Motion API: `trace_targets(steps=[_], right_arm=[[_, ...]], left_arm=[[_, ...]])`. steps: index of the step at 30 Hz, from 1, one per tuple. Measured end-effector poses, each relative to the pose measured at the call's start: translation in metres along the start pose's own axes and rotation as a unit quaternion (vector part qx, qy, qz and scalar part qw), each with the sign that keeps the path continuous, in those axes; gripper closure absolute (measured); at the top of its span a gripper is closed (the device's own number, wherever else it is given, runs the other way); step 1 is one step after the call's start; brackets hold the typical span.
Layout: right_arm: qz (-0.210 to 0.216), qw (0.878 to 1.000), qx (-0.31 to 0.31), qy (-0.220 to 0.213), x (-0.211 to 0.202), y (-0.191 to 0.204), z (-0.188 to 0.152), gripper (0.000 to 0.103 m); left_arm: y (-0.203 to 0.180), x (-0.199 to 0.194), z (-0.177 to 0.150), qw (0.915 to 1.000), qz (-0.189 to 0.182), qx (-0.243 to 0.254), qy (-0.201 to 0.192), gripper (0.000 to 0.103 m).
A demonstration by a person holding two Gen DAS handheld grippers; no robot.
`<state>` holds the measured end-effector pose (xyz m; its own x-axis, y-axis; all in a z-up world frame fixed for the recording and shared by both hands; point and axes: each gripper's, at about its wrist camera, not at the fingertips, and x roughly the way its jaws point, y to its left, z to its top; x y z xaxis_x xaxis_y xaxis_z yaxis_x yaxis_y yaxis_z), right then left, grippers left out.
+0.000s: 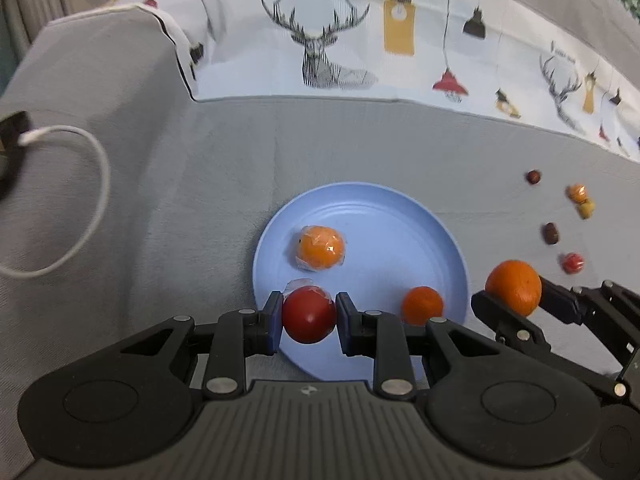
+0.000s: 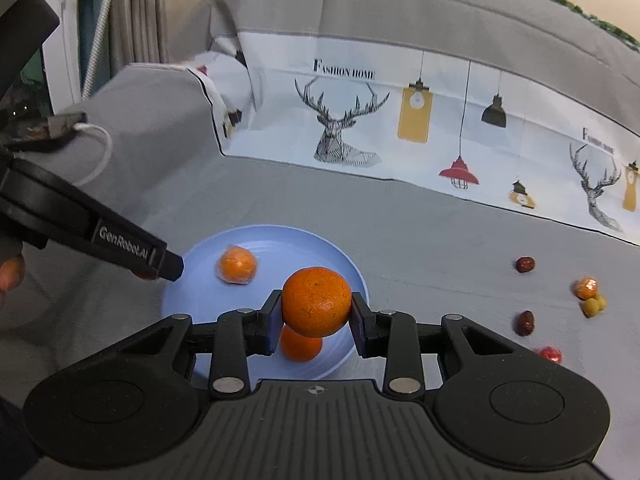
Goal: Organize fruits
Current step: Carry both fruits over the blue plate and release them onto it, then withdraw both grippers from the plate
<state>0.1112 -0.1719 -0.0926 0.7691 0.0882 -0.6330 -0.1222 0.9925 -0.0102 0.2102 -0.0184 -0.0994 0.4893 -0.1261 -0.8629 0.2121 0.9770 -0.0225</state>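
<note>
Red and glossy, a tomato [image 1: 309,314] is sitting clamped between the blue-padded fingers of the left gripper [image 1: 309,322], which are closing snugly on its two sides; it is hanging over the near rim of the blue plate [image 1: 404,232], at about 7 o'clock on the plate in the left wrist view. Off at 3 o'clock from it, the right gripper [image 2: 316,316] is pinching a large orange [image 2: 316,302] [image 1: 514,287] — its fingers spread only as wide as the fruit — and holding it above the plate's right edge.

Inside the plate a small bare mandarin [image 1: 422,305] is lying near the 5 o'clock rim, directly under the held orange in the right wrist view [image 2: 301,345]. Farther in, toward 10 o'clock, a mandarin in clear wrap [image 1: 321,249] is resting on the plate floor.

Beyond the plate, at 3 o'clock on the grey sofa seat [image 1: 200,184], loose pieces are lying well apart from it: a wrapped red fruit [image 2: 551,354], two dark dates [image 2: 525,322] [image 2: 524,264], and a wrapped orange piece [image 2: 586,288] touching small yellow-green fruits [image 2: 593,305].

Farthest back, a deer-and-lamp printed cloth [image 1: 360,40] is covering the sofa back, and a white cable [image 1: 76,200] is looping at 9 o'clock.
</note>
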Motion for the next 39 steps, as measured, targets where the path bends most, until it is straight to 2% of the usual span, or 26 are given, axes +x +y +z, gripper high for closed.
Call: trace_targets(steps=[5, 6, 8, 9, 10, 11, 12, 14, 17, 21, 23, 30, 39], right_arm=[[-0.006, 1.0, -0.006, 0.021, 0.037, -0.002, 0.003, 0.067], [-0.006, 1.0, -0.007, 0.025, 0.042, -0.002, 0.003, 0.067], [-0.004, 0.999, -0.007, 0.034, 0.054, -0.002, 0.006, 0.066], [0.002, 0.999, -0.007, 0.04, 0.06, -0.002, 0.008, 0.063], [0.003, 0.999, -0.007, 0.045, 0.064, -0.001, 0.01, 0.057], [0.0, 0.999, -0.008, 0.047, 0.065, -0.001, 0.013, 0.037], [-0.006, 0.999, -0.009, 0.05, 0.063, 0.0, 0.016, 0.025], [-0.011, 0.999, -0.009, 0.036, 0.049, 0.0, 0.017, 0.021], [0.016, 0.999, 0.011, 0.041, 0.012, -0.002, 0.008, 0.01], [0.045, 0.995, 0.047, 0.073, -0.042, -0.003, -0.023, 0.006], [0.05, 0.994, 0.061, 0.073, -0.074, 0.002, -0.04, 0.005], [0.009, 0.999, 0.042, -0.02, -0.148, 0.014, -0.051, 0.003], [-0.017, 0.996, 0.04, -0.083, -0.204, 0.009, -0.063, 0.001]], left_arm=[[-0.002, 0.034, 0.009, 0.9998, 0.005, 0.013, 0.012, 0.072], [-0.003, 0.037, 0.01, 0.9998, 0.004, 0.019, 0.005, 0.069], [-0.004, 0.039, 0.011, 0.9991, 0.02, 0.031, -0.024, 0.032], [-0.004, 0.038, 0.012, 0.9983, 0.032, 0.034, -0.035, 0.005], [-0.004, 0.034, 0.012, 0.9973, 0.042, 0.034, -0.05, 0.001], [-0.003, 0.028, 0.011, 0.9962, 0.045, 0.036, -0.064, 0.001], [-0.003, 0.023, 0.01, 0.996, 0.045, 0.042, -0.065, 0.001], [-0.001, 0.013, 0.006, 0.9966, 0.048, 0.047, -0.049, 0.001], [0.006, -0.012, -0.016, 0.998, 0.043, 0.036, -0.03, 0.0], [0.011, -0.05, -0.055, 0.9989, 0.042, 0.02, -0.005, 0.0], [0.011, -0.071, -0.072, 0.9992, 0.038, 0.015, 0.004, 0.0], [-0.011, -0.131, -0.105, 0.9984, 0.039, 0.022, -0.034, 0.0], [-0.03, -0.178, -0.124, 0.9962, 0.042, 0.022, -0.073, 0.0]])
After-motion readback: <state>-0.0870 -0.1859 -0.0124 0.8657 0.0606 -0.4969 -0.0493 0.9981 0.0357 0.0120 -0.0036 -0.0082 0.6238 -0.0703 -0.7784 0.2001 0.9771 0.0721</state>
